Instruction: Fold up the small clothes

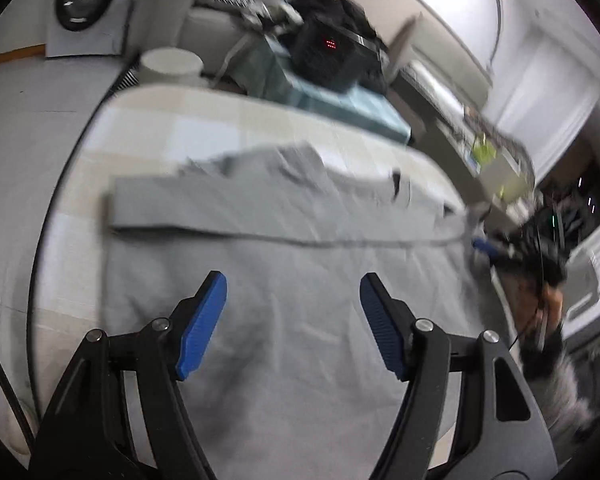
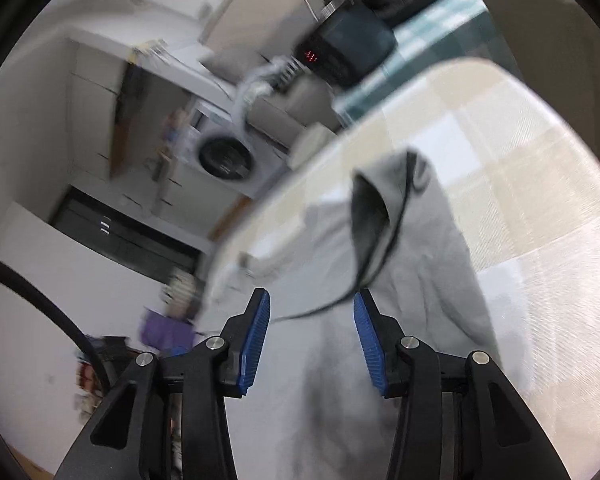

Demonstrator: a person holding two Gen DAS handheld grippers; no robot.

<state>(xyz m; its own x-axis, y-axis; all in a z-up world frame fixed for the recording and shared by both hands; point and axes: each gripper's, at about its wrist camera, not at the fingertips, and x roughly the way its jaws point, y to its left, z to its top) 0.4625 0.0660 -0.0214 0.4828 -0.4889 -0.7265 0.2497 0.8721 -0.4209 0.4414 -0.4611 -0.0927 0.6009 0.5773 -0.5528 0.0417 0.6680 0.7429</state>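
With both my claws spread and gripping nothing, the grey garment [image 1: 284, 264] lies flat on the checked table [image 1: 148, 120], directly under my left gripper [image 1: 293, 280]. Its folded band runs crosswise ahead of those fingers. My right gripper [image 2: 311, 296] hangs over the cloth's edge, nearer the dark-lined opening [image 2: 370, 216].

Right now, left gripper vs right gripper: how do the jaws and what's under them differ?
The left gripper has its jaws spread wider than the right gripper. The left one hangs over a flat stretch of the grey garment; the right one is near the garment's edge, where a dark cord trails toward its gap. Shared: blue pads, jaws open, nothing gripped, both over the same garment on the table.
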